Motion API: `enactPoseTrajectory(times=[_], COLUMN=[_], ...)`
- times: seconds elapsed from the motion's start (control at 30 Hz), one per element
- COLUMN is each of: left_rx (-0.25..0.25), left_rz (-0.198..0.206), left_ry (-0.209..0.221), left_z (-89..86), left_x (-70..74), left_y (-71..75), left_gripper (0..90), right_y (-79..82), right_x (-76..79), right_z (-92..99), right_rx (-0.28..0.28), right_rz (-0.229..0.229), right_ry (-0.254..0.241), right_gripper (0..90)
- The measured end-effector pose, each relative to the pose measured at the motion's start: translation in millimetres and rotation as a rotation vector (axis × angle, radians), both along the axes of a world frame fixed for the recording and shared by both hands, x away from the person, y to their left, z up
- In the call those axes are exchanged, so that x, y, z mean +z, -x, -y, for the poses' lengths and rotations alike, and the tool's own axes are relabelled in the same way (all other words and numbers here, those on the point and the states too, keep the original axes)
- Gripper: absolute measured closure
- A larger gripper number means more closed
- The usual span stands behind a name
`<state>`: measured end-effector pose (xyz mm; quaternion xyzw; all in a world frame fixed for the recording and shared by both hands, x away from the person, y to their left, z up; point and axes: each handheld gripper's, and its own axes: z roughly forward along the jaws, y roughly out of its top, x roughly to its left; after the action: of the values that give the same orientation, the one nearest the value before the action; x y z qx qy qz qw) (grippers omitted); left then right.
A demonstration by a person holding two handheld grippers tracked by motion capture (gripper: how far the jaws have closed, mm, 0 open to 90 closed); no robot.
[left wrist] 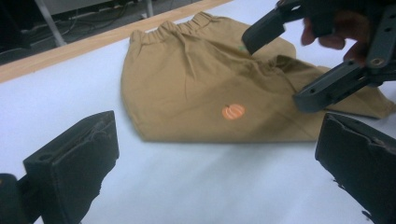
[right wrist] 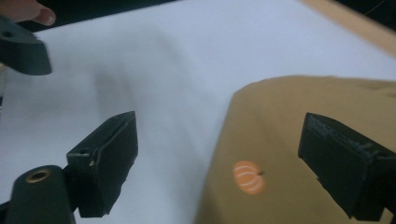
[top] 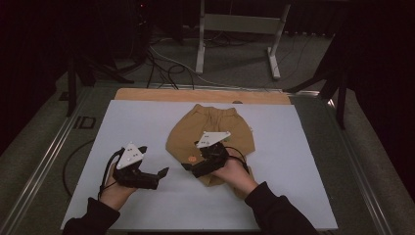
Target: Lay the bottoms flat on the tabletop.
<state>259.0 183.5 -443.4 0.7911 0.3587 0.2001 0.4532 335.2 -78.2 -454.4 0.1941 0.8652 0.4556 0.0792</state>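
The table (top: 147, 122) has a white top, with a strip of light wood (top: 195, 94) along its far edge. The room around it is dark. On the grey floor behind the table lie some cables (top: 166, 63), and the legs of a white stand (top: 240, 39) rise there too.

A pair of brown shorts (top: 210, 127) lies flat in the middle of the table, with the stretchy waist at the far end. A little orange pumpkin (left wrist: 232, 111) is on the cloth near the left edge.

The left tongs (top: 151, 164) are held low over the bare white top, near the shorts and on their left side. The hand (top: 117, 191) holds them from below, and they point to the right, at the shorts. Their jaws are wide apart and hold nothing.

The right tongs (top: 188, 165) are over the near left part of the shorts, close to the pumpkin. Their jaws are wide apart too, one over the white top and one over the brown cloth. They hold nothing.
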Motion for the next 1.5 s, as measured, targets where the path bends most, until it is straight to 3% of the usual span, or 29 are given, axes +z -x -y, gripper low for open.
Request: enactPoseTrajectory(times=[0.1, 0.17, 0.2, 0.27, 0.3, 0.43, 0.57, 0.67, 0.77, 0.93, 0.97, 1.07, 1.13, 1.23, 1.37, 1.5], left_rx=[0.001, 0.0, -0.005, -0.004, -0.005, 0.0, 0.004, 0.006, 0.01, 0.015, 0.018, 0.023, 0.027, 0.02, 0.024, 0.031], left_rz=[-0.022, -0.038, -0.048, -0.061, -0.067, -0.068, -0.065, -0.068, -0.072, -0.07, -0.069, -0.067, -0.068, -0.071, -0.072, -0.079], left_ry=[0.001, -0.005, -0.004, -0.01, -0.013, -0.009, -0.01, -0.014, -0.019, -0.013, -0.012, -0.004, 0.003, 0.001, 0.0, 0.007], left_z=[-2.3, -3.7, -4.4, -6.1, -6.8, -9.2, -11.1, -12.5, -13.1, -13.8, -14.5, -16.7, -17.3, -17.2, -17.2, -18.3], left_x=[-9.0, -15.2, -18.3, -22.9, -24.7, -27.6, -29.6, -32.0, -34.5, -35.7, -35.8, -35.2, -35.2, -36.0, -36.6, -37.9], left_y=[8.0, 14.5, 17.4, 23.6, 26.3, 33.9, 37.2, 37.2, 36.3, 35.0, 34.7, 34.1, 33.8, 32.8, 32.5, 31.0], left_gripper=[0.7, 0.7, 0.7, 0.7, 0.7, 0.7, 0.7, 0.7, 0.7, 0.7, 0.7, 0.7, 0.7, 0.7, 0.7, 0.7], right_y=[0.3, 3.1, 4.0, 4.1, 4.1, 1.0, -2.4, -4.4, -5.5, -3.7, -4.6, -6.0, -6.0, -5.4, -3.2, -7.3], right_x=[-10.4, -17.5, -20.8, -28.1, -31.7, -47.2, -58.3, -62.4, -61.3, -59.5, -58.8, -55.3, -51.6, -40.3, -20.6, 4.3], right_z=[-7.6, -12.1, -14.4, -17.1, -18.5, -24.5, -30.5, -32.9, -33.0, -38.7, -39.5, -39.1, -37.8, -34.3, -29.4, -15.2], right_rx=[0.016, 0.014, 0.019, 0.01, 0.011, 0.004, -0.006, -0.033, -0.021, -0.017, -0.019, -0.021, -0.014, 0.002, 0.03, -0.002], right_rz=[-0.035, -0.012, -0.01, -0.008, -0.017, -0.045, -0.039, -0.047, -0.038, 0.017, 0.025, -0.01, 0.001, -0.036, -0.02, 0.008], right_ry=[0.017, 0.051, 0.067, 0.093, 0.106, 0.165, 0.233, 0.243, 0.257, 0.311, 0.328, 0.322, 0.307, 0.244, 0.196, 0.126], right_gripper=[13.7, 20.3, 21.9, 34.7, 35.6, 44.7, 50.5, 54.0, 61.3, 88.3, 89.0, 89.7, 89.9, 89.9, 89.9, 89.8])
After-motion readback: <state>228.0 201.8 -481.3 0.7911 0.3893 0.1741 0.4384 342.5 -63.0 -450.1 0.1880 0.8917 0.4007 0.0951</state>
